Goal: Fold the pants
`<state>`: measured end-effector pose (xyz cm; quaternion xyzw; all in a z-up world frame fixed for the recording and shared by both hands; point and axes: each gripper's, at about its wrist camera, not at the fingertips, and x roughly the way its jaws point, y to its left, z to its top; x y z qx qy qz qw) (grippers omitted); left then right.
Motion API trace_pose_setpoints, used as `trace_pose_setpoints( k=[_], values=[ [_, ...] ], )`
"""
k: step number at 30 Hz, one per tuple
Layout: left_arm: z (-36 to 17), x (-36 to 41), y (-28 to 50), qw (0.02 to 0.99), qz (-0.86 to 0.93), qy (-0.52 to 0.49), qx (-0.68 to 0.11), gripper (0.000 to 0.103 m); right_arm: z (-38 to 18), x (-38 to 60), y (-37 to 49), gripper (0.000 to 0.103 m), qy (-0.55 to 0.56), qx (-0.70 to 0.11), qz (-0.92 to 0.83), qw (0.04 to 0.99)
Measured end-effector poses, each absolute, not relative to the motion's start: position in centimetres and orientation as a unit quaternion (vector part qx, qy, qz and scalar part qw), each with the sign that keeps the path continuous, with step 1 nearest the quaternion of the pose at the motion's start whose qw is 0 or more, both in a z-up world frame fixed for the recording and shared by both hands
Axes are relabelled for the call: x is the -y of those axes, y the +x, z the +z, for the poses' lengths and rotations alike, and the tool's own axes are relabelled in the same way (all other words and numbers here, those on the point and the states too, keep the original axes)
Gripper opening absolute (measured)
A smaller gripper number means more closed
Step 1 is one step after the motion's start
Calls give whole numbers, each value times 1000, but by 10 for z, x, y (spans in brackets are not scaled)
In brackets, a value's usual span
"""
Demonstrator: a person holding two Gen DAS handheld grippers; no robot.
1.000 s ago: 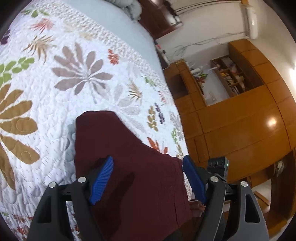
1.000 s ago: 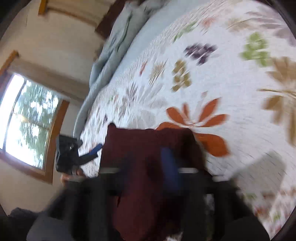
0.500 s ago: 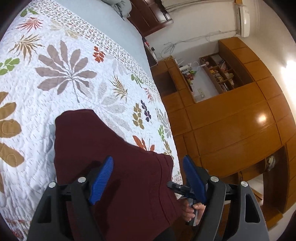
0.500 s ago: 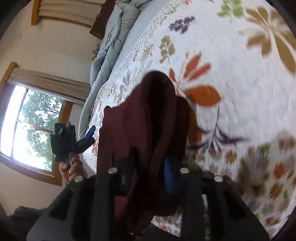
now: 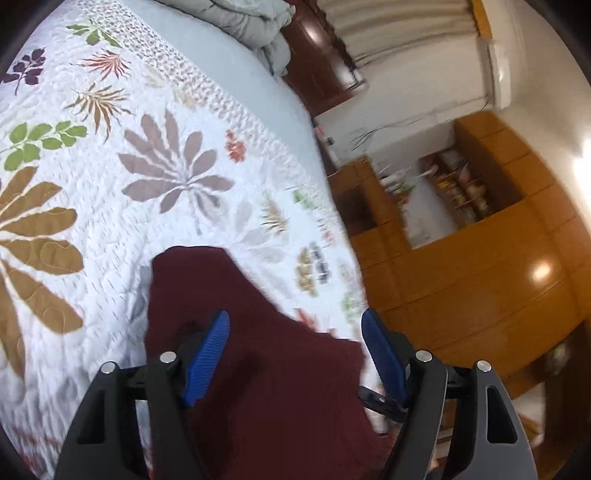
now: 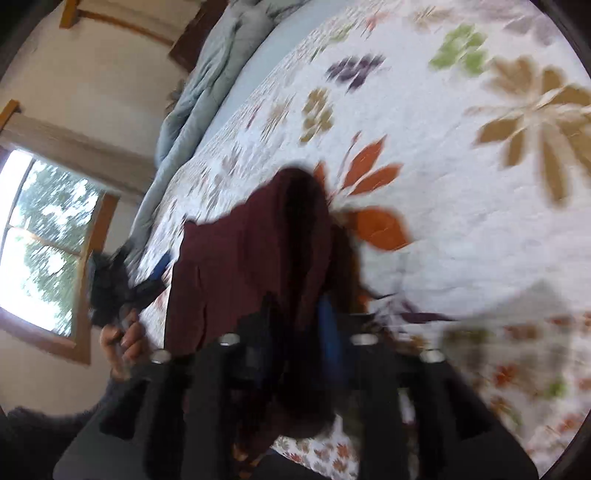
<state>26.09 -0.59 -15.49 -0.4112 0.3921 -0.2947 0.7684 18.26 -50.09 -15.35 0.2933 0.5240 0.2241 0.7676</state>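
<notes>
Your left gripper (image 5: 295, 350) has its jaws spread wide, with the blue pads (image 5: 207, 358) well apart and nothing clamped between them. It hovers above the maroon pants (image 5: 266, 369), which lie folded on the floral quilt (image 5: 110, 184) near the edge of the bed that faces the wooden cabinets (image 5: 480, 277). One squared corner of the pants points toward the middle of the quilt; the rest runs back under the gripper toward the near edge of the bed.

Your right gripper (image 6: 295, 339) has its jaws drawn close together on a bunched fold of the pants (image 6: 251, 258). The cloth rises in a ridge between the two fingers and passes between them; the frame is motion-blurred, so you cannot confirm how firmly the pads bear on it. In this view the pants lie near the edge of the quilt (image 6: 461, 221), beside an orange leaf print.

At the left of the right wrist view, your left hand (image 6: 122, 343) holds the left gripper beside the pants, in front of the window (image 6: 40, 240). A grey duvet (image 5: 236, 22) lies rumpled at the far end of the bed.
</notes>
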Motion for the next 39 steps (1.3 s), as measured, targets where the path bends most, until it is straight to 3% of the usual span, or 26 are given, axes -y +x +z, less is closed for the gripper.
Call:
trace_pose_setpoints(
  k=[4,9,10,12,15,19,21,23,25,27,29,30,35,36,37,38,39],
  values=[
    [-143,9,226,755,-339,-414,-378,76,-100,484,186,29,289,-468,259,793],
    [-158,31,184,744,-362,-399,-396,76,-114,393,233,28,296,-516,350,724],
    [-165,34,179,739,-362,-400,-403,76,-122,388,240,23,287,-527,339,724],
    [-179,35,174,735,-356,-403,-413,76,-146,396,251,0,297,-546,306,721],
    [-193,39,172,734,-361,-394,-419,76,-174,434,251,0,362,-548,292,695],
    [-190,40,175,731,-365,-390,-424,76,-154,445,237,0,354,-532,285,715],
    [-183,37,176,725,-371,-397,-424,77,-134,450,226,10,354,-514,284,728],
    [-173,29,175,722,-383,-400,-414,81,-116,445,208,12,342,-507,308,729],
    [-170,26,174,717,-391,-402,-413,85,-104,435,188,27,314,-512,321,733],
    [-176,26,176,712,-386,-403,-427,85,-111,432,176,29,300,-530,318,727],
    [-187,27,181,701,-380,-406,-447,85,-131,439,166,21,278,-559,285,728],
    [-188,26,180,700,-380,-408,-447,85,-147,449,164,0,273,-575,265,725],
    [-165,27,188,717,-373,-357,-468,85,-152,486,157,0,295,-563,236,735],
    [-157,25,190,725,-374,-340,-467,85,-149,492,156,9,293,-561,232,739],
    [-146,18,194,737,-375,-320,-462,86,-147,502,158,29,309,-558,228,735],
    [-139,15,197,745,-374,-305,-461,88,-144,511,157,49,316,-557,219,736],
    [-135,10,200,749,-372,-294,-463,91,-142,519,158,81,314,-559,206,739]
  ],
)
